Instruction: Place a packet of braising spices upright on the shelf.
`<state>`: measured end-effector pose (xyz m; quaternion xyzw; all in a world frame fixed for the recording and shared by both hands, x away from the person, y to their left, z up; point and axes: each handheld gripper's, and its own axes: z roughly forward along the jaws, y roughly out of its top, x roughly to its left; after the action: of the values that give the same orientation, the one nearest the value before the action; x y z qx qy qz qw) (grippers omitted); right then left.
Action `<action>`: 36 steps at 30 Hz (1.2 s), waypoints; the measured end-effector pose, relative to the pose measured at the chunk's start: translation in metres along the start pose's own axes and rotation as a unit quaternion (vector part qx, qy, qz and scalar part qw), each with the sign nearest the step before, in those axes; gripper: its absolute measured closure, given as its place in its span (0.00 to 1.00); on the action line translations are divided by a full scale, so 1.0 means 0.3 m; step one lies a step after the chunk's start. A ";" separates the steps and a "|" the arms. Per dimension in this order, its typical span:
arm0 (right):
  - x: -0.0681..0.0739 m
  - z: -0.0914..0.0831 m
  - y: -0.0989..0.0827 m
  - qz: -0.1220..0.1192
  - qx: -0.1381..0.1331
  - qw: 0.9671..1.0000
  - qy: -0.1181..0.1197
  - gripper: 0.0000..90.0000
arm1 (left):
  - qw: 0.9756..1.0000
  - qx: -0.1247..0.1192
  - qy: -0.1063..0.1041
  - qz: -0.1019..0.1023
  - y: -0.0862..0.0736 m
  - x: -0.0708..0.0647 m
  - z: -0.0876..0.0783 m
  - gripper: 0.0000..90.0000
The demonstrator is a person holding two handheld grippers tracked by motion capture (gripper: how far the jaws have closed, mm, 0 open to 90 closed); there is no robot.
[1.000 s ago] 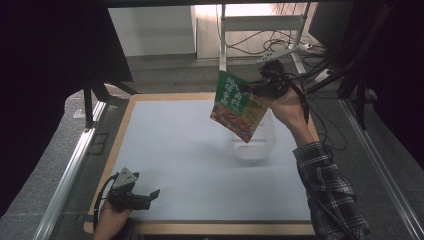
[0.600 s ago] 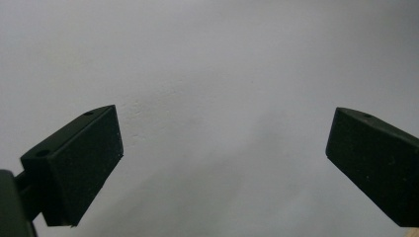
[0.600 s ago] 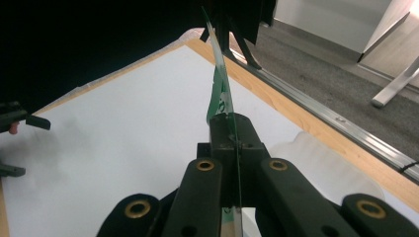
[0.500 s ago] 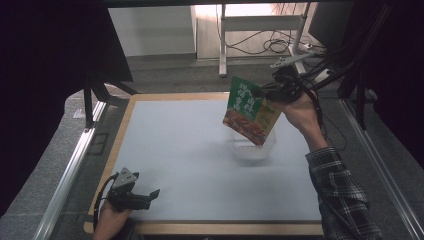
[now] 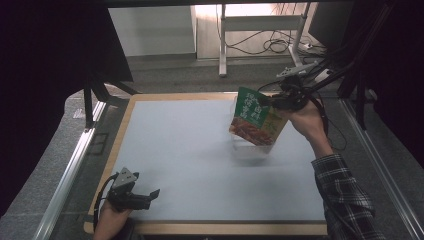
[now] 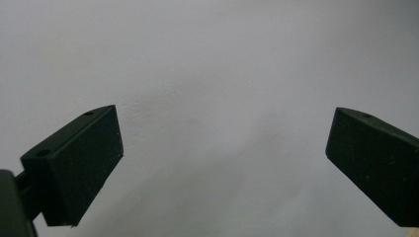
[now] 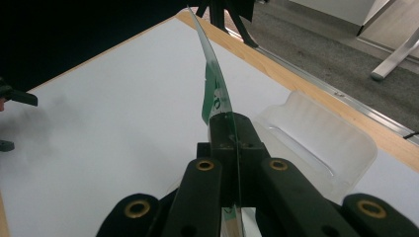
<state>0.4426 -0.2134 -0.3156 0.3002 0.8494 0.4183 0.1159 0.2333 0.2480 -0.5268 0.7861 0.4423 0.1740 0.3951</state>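
Note:
A green and orange food pouch (image 5: 255, 119) hangs tilted above a clear plastic tray (image 5: 252, 147) on the right half of the white table top. My right gripper (image 5: 272, 102) is shut on the pouch's upper right edge. In the right gripper view the pouch (image 7: 215, 91) stands edge-on, pinched between the closed jaws, with the clear tray (image 7: 316, 145) lying just to the right below it. My left gripper (image 5: 150, 196) rests at the table's near left corner, held by a hand. In the left gripper view its fingertips (image 6: 84, 163) stand wide apart over bare white surface.
The white table top (image 5: 185, 150) has a wooden rim (image 5: 225, 229). Metal rails run along the left and right sides. Cables and a desk frame (image 5: 260, 30) lie on the floor beyond the far edge.
My right gripper has carried the pouch rightward and a little lower, over the clear tray. The left gripper has stayed in place.

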 end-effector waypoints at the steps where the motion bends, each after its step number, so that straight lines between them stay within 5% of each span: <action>1: -0.004 0.000 -0.006 0.001 0.001 1.000 -0.002 0.99 | 1.000 0.000 0.000 0.000 0.000 0.000 0.000 0.01; 11: -0.001 0.043 -0.033 -0.005 0.035 0.999 -0.012 0.99 | 1.000 0.002 0.001 0.003 0.001 -0.001 0.000 0.01; 26: 0.001 0.089 -0.041 -0.005 0.035 0.999 -0.022 0.99 | 1.000 0.002 0.001 0.003 0.001 -0.003 0.000 0.01; 36: -0.002 0.090 -0.039 -0.016 0.009 0.999 -0.031 0.72 | 1.000 0.001 0.000 0.002 0.001 -0.002 0.000 0.01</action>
<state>0.4504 -0.2020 -0.3416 0.3005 0.8539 0.3992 0.1456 0.2330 0.2475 -0.5266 0.7876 0.4410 0.1746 0.3934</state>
